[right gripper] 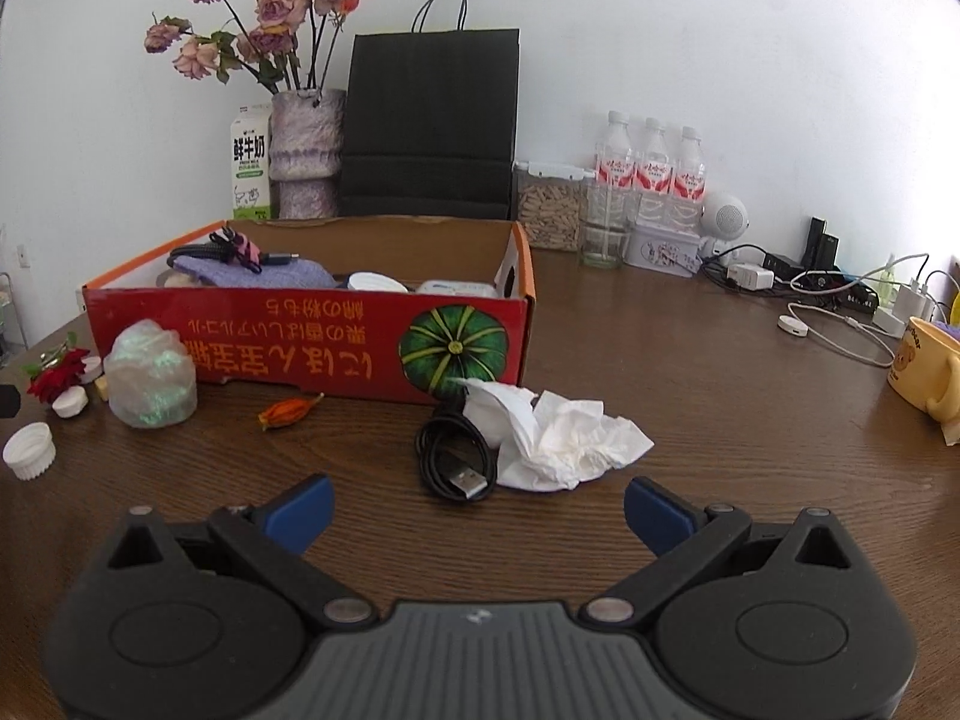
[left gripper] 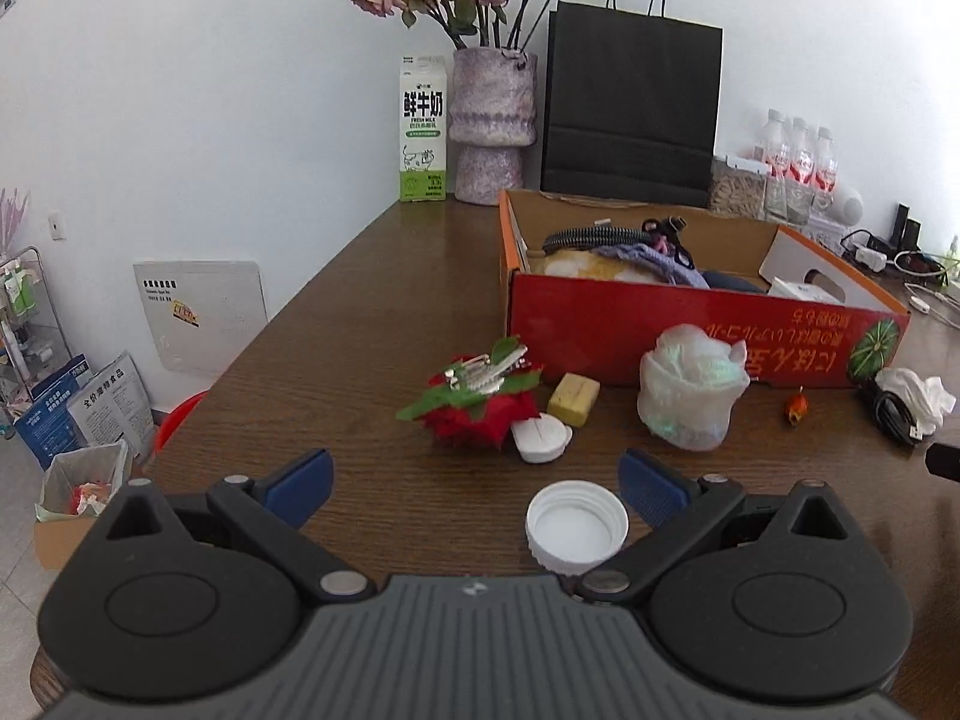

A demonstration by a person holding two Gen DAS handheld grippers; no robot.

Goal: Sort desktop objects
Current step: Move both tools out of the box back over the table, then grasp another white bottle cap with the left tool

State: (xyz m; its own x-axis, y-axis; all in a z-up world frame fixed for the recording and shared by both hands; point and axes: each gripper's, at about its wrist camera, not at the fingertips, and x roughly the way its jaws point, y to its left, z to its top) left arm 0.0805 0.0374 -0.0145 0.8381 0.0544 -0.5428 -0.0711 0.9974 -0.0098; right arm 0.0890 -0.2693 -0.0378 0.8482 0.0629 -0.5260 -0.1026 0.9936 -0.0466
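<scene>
My left gripper [left gripper: 477,483] is open and empty above the wooden table, with a white bottle cap [left gripper: 576,525] lying near its right finger. Ahead lie a red fabric flower with hair clips [left gripper: 480,399], a small white lid [left gripper: 540,437], a yellow block [left gripper: 573,398], a bagged wad [left gripper: 690,387] and an orange dried bud [left gripper: 797,407]. My right gripper [right gripper: 479,510] is open and empty just short of a coiled black USB cable [right gripper: 453,459] and a crumpled white tissue [right gripper: 558,438]. The red cardboard box [right gripper: 312,336] behind holds cloth, cables and small items.
A milk carton [left gripper: 423,129], flower vase [left gripper: 492,126] and black paper bag [left gripper: 630,108] stand at the back wall. Water bottles [right gripper: 651,171], chargers and white cables [right gripper: 840,324] and a yellow mug [right gripper: 927,369] fill the right side. The table's left edge [left gripper: 258,336] drops to floor clutter.
</scene>
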